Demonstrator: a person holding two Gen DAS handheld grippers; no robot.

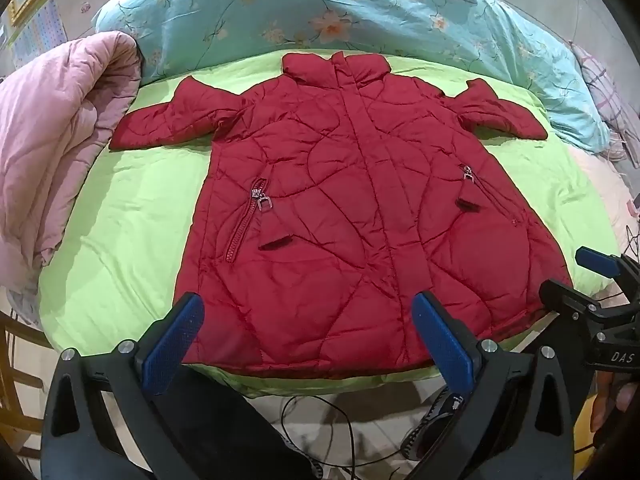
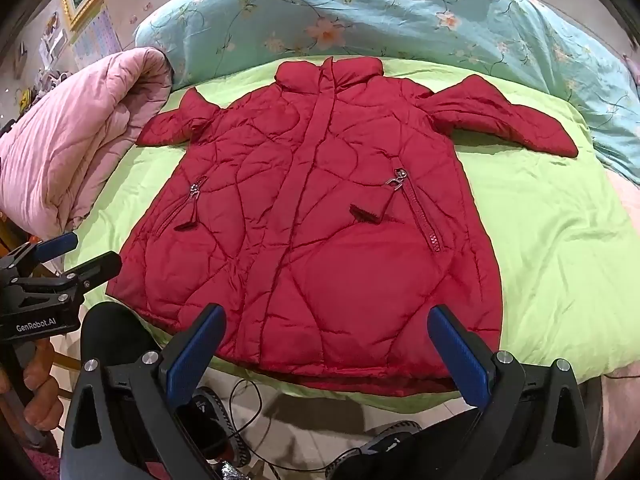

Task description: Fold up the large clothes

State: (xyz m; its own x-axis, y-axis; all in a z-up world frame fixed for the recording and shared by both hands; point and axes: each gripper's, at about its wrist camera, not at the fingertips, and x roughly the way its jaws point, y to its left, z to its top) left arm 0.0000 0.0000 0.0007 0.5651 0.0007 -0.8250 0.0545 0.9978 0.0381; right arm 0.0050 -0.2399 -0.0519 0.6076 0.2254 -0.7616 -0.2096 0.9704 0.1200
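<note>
Red quilted nylon, a puffer coat (image 1: 340,208), is spread front-up and zipped on the lime-green sheet (image 1: 132,216) of a bed, collar toward the floral duvet (image 1: 320,12), both sleeves splayed outward, hem at the near edge. A pink quilt (image 1: 52,132) is bunched at the left side. No fold is yet made. The first fold is judged best begun by a sleeve and side panel being pinched near shoulder and hem together, then carried across the front placket so the padding is kept flat. The left hand-held gripper (image 1: 308,344) is held fully spread above the hem, nothing grasped or touched. The right hand-held gripper (image 2: 328,352) is likewise released, hovering over the hem's right part.
</note>
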